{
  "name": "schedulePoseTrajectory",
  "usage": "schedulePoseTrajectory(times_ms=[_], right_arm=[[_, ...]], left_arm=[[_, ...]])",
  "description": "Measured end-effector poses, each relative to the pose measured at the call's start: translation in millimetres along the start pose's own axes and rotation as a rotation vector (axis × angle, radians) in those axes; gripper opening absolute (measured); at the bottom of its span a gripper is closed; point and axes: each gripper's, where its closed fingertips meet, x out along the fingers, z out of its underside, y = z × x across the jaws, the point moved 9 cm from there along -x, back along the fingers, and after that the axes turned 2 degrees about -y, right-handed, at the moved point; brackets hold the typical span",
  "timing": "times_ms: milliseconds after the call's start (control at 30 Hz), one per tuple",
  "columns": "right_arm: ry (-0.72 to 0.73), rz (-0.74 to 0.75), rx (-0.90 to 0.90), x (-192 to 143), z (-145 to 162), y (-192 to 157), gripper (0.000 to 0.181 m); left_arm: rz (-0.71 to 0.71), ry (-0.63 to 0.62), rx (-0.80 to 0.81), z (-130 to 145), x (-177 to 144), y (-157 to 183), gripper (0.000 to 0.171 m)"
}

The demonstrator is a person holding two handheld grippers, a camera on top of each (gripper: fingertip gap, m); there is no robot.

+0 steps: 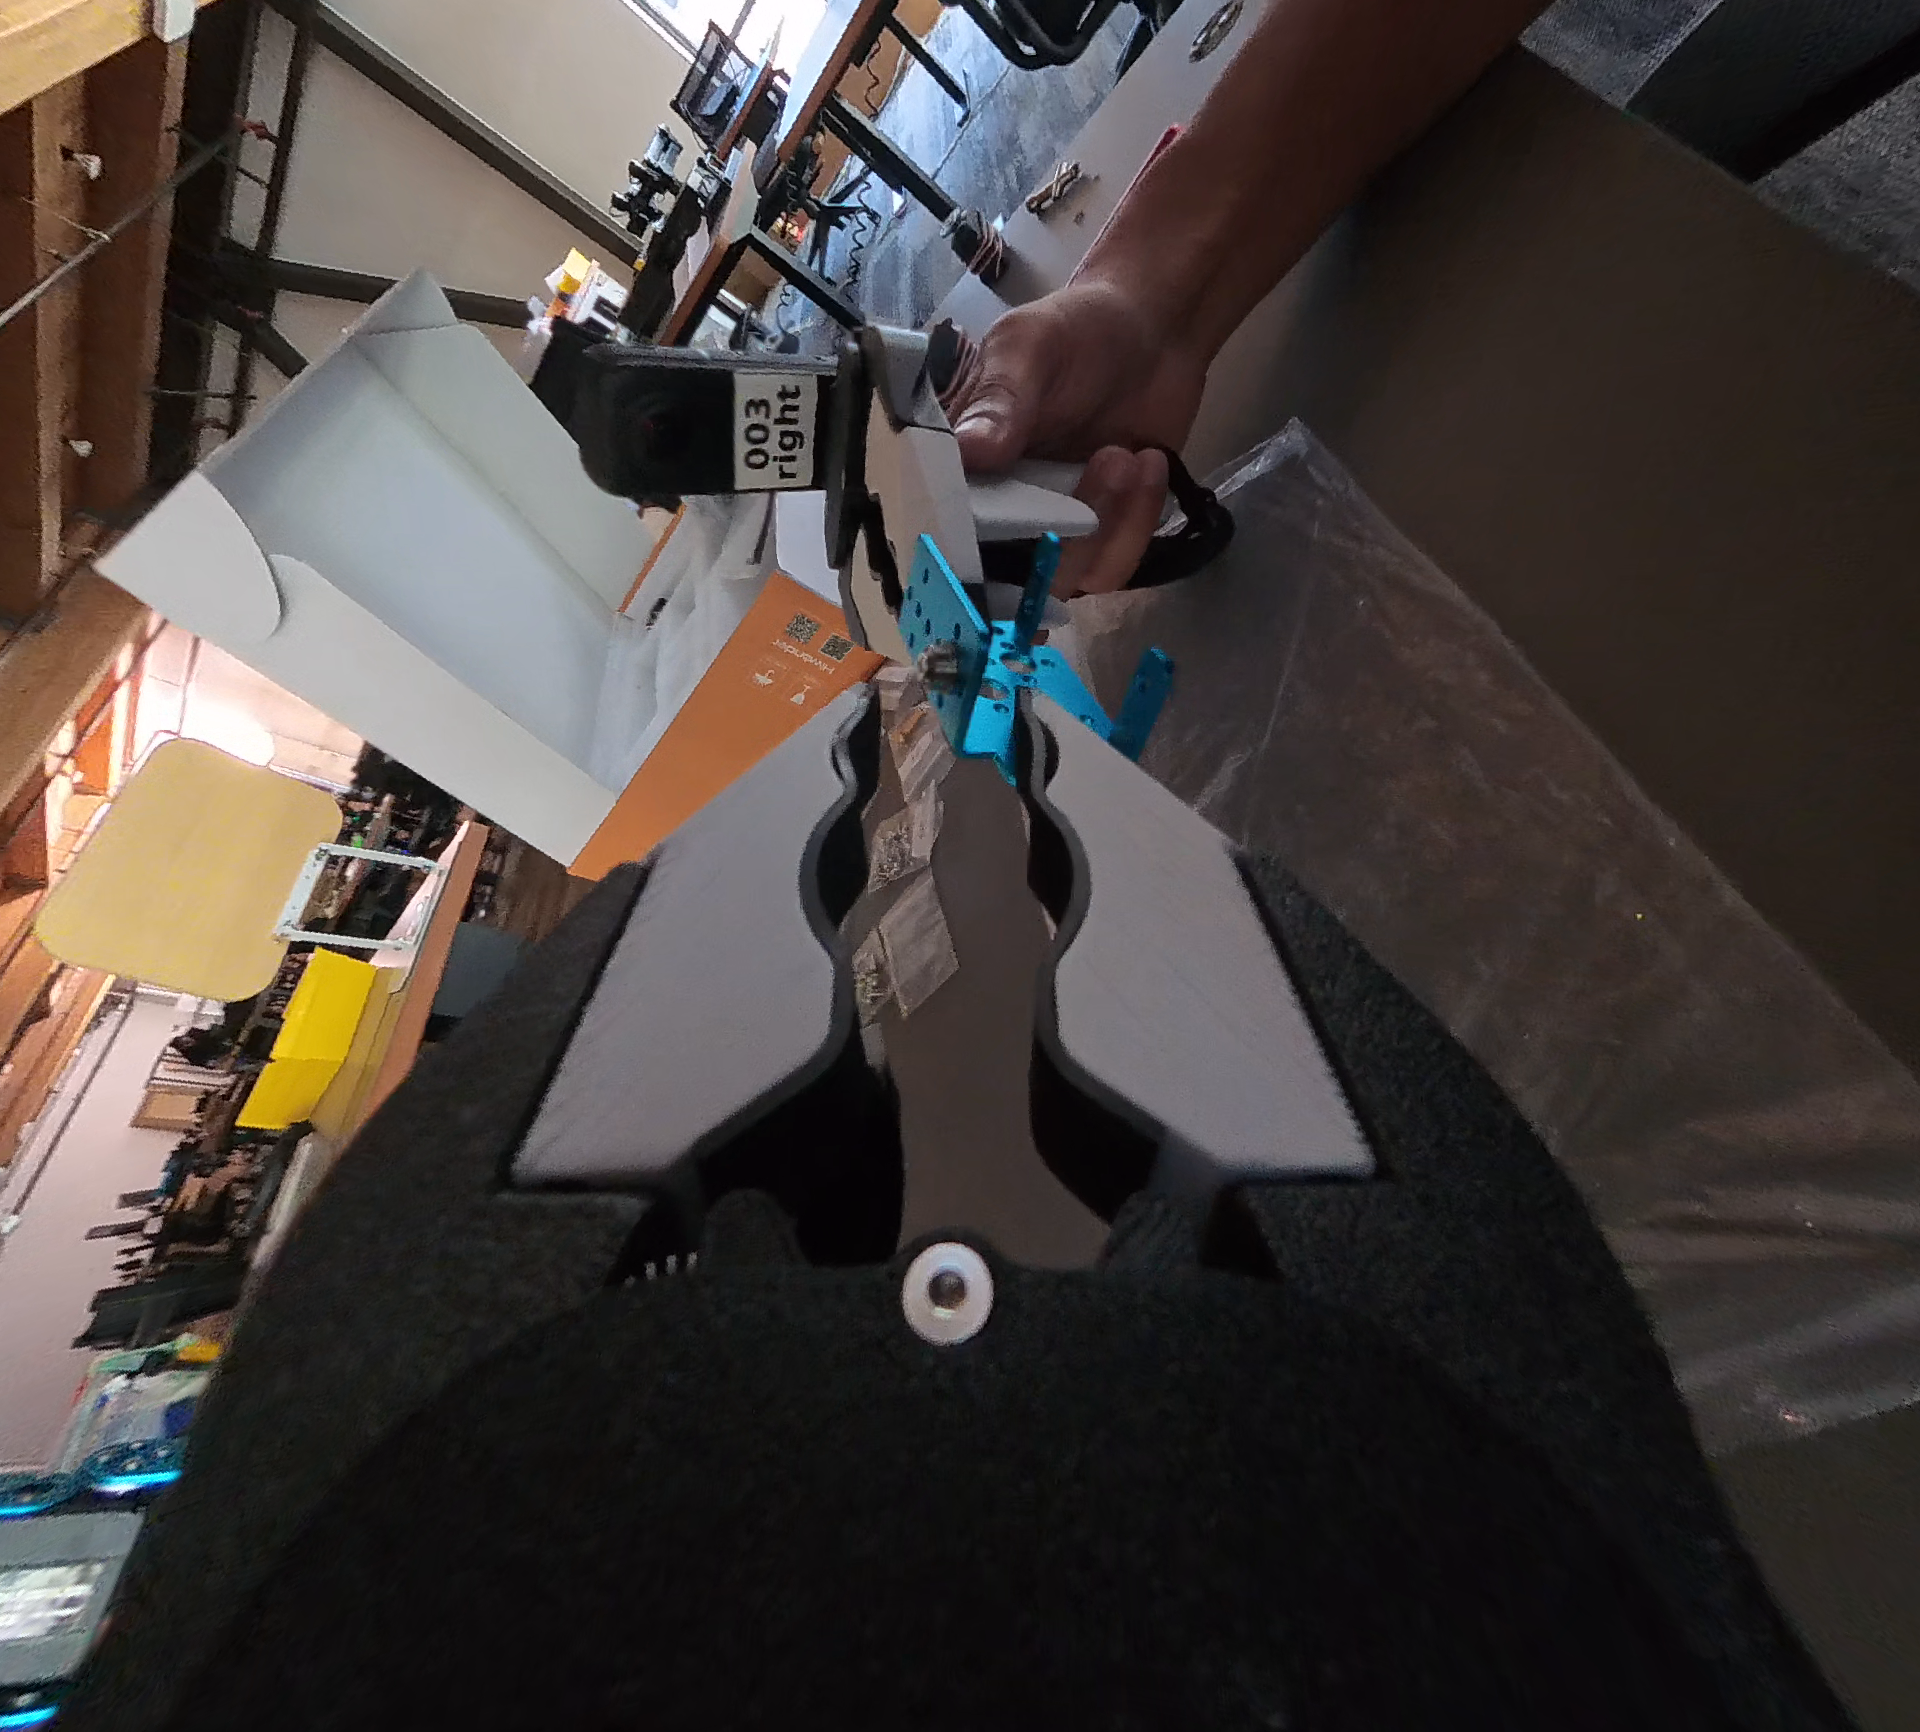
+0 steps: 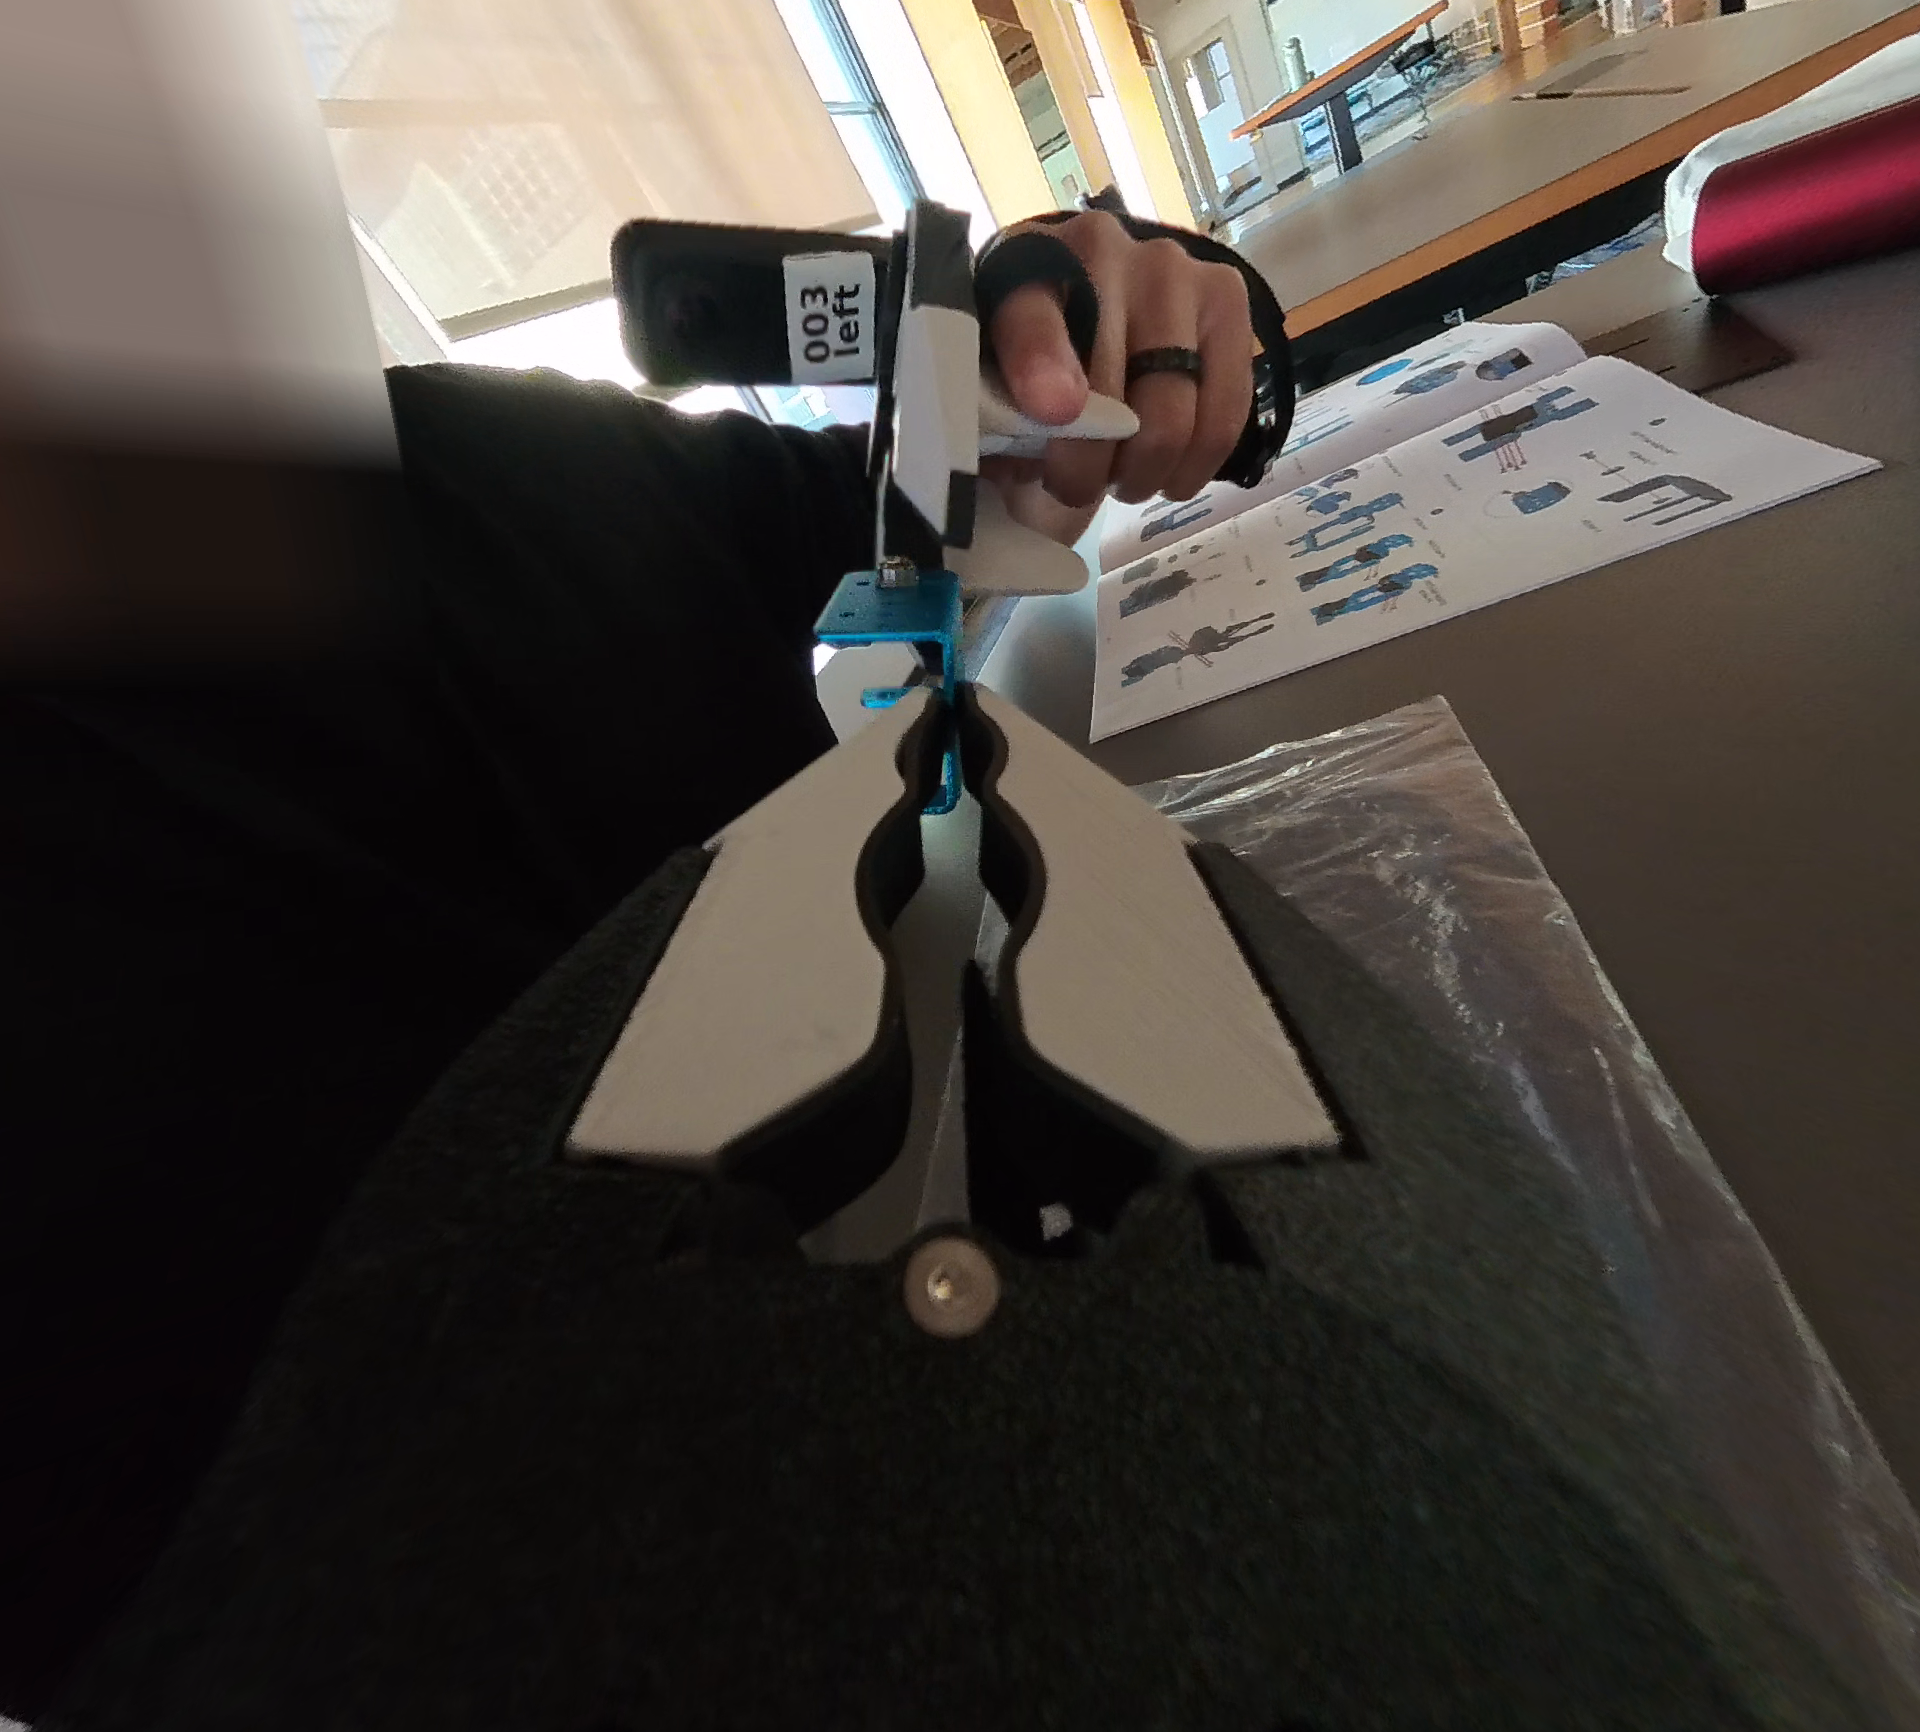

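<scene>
left gripper (image 1: pixel 940 726) nearest, fingertips pinching blue bracket (image 1: pixel 982 680); gap behind tips shows small hardware bags (image 1: pixel 902 893). right gripper (image 2: pixel 951 711) clamped tight on same bracket (image 2: pixel 883 617), held mid-air over clear bag (image 2: pixel 1455 934). both hands (image 1: pixel 1060 394) on handles. open manual (image 2: pixel 1455 498) on table (image 2: pixel 1662 747). orange box (image 1: pixel 727 716) beyond. camera stickers and box print present, wording left out.
</scene>
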Motion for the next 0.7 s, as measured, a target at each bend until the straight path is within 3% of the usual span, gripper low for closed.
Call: schedulePoseTrajectory(times_ms=[233,333,700], right_arm=[[-0.012,-0.018,0.026,0.6,1.3,0.9,0.0],[-0.012,-0.029,0.03,1.9,1.7,0.6,0.001],[-0.015,-0.035,0.072,2.4,1.4,1.9,0.002]], left_arm=[[-0.049,-0.032,0.111,-5.7,2.6,5.4,0.023],[-0.065,-0.034,0.134,-8.5,2.6,6.8,0.009],[-0.09,-0.051,0.113,-13.0,5.1,11.8,0.008]])
